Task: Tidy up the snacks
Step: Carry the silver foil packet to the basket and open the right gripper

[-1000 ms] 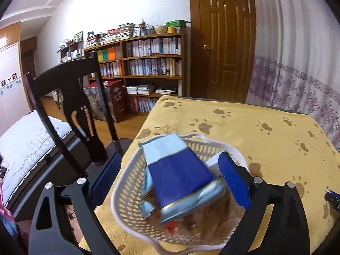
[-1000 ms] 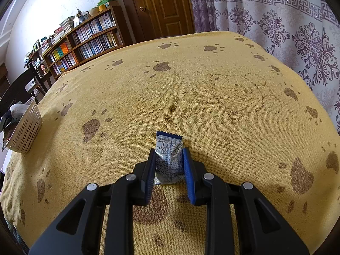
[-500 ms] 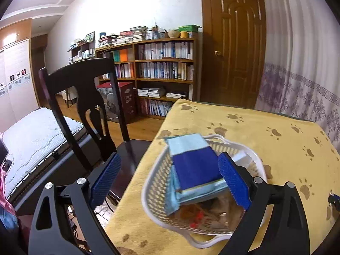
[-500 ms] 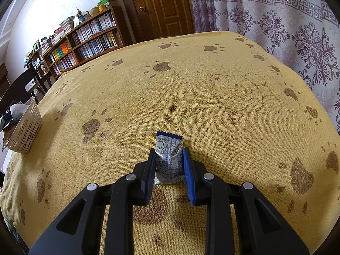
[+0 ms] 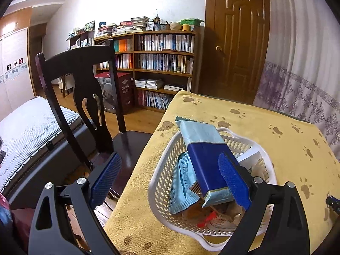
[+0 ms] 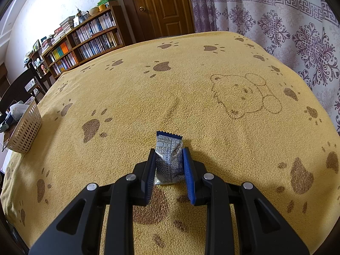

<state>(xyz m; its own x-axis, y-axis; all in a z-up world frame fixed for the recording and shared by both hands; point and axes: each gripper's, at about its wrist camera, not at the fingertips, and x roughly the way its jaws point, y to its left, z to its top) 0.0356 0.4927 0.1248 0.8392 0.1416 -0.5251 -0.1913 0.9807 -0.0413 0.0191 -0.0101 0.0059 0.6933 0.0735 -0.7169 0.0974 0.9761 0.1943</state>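
Room: bookshelves, wooden door, patterned curtain; surface, a yellow paw-print towel cloth [image 6: 191, 85] over the table. Item: small silver-and-blue patterned foil snack packet [image 6: 169, 159], crinkled, serrated top edge, lying on the cloth with its long axis pointing away along the fingers. Right gripper [image 6: 168, 173]: jaws closed in against the packet's two long sides, gripping it. Destination: white perforated plastic basket [image 6: 26, 125], well apart at the far left table edge, already holding wrappers. Left gripper [image 5: 170, 180]: spread wide, empty, hovering over that basket [image 5: 161, 182]; the right holds the packet.
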